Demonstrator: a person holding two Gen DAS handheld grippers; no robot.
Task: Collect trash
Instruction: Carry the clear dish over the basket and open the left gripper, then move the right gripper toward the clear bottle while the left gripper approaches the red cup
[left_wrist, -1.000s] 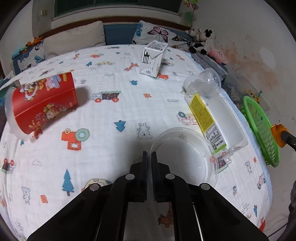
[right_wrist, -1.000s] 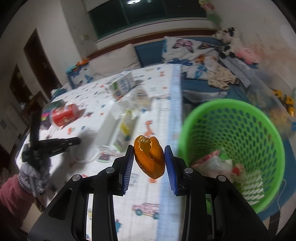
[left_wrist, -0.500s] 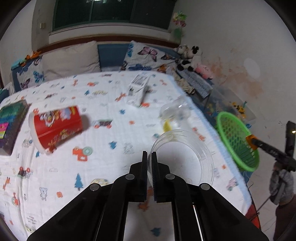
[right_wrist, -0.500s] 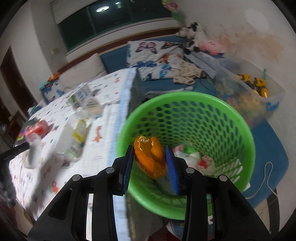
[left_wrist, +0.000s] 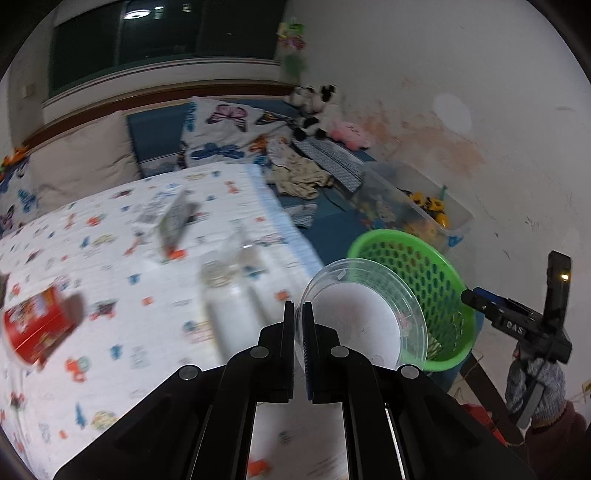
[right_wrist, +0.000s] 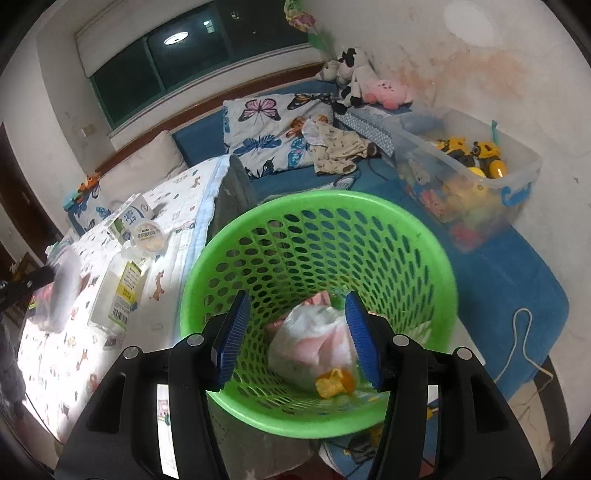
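Clear plastic bowl is pinched by its rim in the left gripper, jaws clamped on the thin wall, bowl mouth facing the camera. Green basket lies just beyond and to the right of the bowl, lower, beside the bed; the next move likely goes that way. Left hand tilts fwd-down.

Right gripper hangs directly over the basket, jaws opening w/ nothing between; orange peel lies inside on a white bag.
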